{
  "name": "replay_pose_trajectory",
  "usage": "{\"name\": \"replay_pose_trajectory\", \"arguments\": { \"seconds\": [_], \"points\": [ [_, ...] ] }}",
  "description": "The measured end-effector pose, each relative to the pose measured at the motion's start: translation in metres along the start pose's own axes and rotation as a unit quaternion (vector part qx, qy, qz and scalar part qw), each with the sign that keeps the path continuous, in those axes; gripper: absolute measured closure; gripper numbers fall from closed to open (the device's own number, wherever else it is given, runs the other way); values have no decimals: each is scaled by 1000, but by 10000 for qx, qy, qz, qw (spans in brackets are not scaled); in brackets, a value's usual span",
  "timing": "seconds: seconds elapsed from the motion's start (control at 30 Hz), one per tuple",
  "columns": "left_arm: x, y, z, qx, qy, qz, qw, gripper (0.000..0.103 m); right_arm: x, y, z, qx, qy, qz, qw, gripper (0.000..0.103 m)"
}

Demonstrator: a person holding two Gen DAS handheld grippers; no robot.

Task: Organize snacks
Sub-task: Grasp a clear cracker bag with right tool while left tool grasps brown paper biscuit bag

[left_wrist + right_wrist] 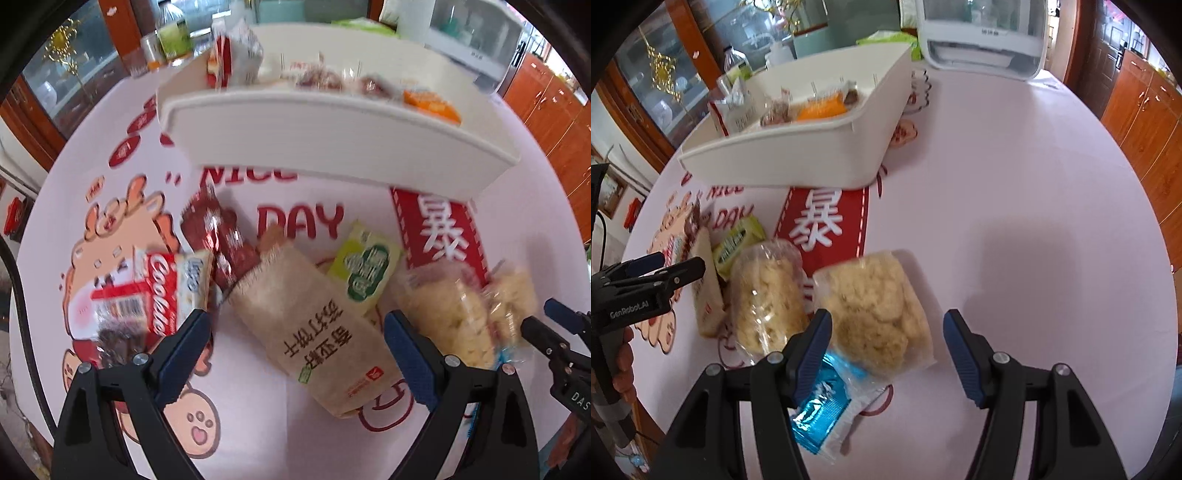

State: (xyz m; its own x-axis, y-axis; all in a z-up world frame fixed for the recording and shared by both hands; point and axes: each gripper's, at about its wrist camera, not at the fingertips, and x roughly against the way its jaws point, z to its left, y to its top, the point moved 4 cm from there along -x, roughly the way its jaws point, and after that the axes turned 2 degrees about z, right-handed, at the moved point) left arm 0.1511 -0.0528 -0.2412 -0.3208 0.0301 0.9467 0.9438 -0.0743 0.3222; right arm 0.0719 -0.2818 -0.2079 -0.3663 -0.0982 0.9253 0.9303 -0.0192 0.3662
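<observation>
A white bin [332,147] [798,158] with several snacks inside stands at the back of the table. In front of it lie loose packets. My left gripper [297,325] hangs open above a tan paper packet [314,332], beside a red-and-white cookie pack [147,291], a dark red wrapper [218,236] and a green packet [364,269]. My right gripper [886,328] is open over a clear bag of pale puffed snacks [875,310]. A second such bag [768,295] lies left of it, and a blue foil packet [823,410] below.
The table wears a pink cloth with cartoon prints and a red panel [827,225]. A white appliance [982,33] stands at the far edge, bottles [173,33] behind the bin. Wooden cabinets [1137,118] stand to the right. A hand [622,365] holds the left gripper.
</observation>
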Motion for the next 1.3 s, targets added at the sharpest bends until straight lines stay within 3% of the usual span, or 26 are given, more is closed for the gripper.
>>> {"name": "replay_pose_trajectory", "arguments": {
  "seconds": [0.27, 0.63, 0.77, 0.83, 0.9, 0.97, 1.0, 1.03, 1.3],
  "points": [
    [-30, -14, 0, 63, 159, 361, 9992, 9, -11, -2, 8, 276, 33, 77, 9996, 40],
    [-25, -35, 20, 163, 54, 478, 9987, 10, -18, 1, 20, 719, -43, 172, 9973, 33],
    [-21, -41, 24, 94, -64, 450, 9989, 28, -25, 2, 26, 908, -119, 249, 9955, 32],
    [-16, -44, 27, -26, -103, 411, 9991, 45, -26, 2, 26, 912, -113, 262, 9954, 32],
    [-13, -46, 28, -52, -126, 431, 9990, 46, -27, 2, 26, 885, -72, 276, 9957, 32],
    [-12, -49, 29, -59, -140, 411, 9990, 46, -27, 2, 25, 866, -76, 300, 9958, 37],
    [-10, -51, 28, -73, -155, 403, 9990, 46, -28, 1, 25, 851, -71, 329, 9958, 48],
    [-9, -52, 29, -83, -164, 403, 9990, 47, -28, 1, 25, 836, -54, 359, 9958, 53],
    [7, -66, 22, -107, -275, 347, 9990, 47, -19, 0, 28, 660, 14, 262, 9975, 61]
  ]
}}
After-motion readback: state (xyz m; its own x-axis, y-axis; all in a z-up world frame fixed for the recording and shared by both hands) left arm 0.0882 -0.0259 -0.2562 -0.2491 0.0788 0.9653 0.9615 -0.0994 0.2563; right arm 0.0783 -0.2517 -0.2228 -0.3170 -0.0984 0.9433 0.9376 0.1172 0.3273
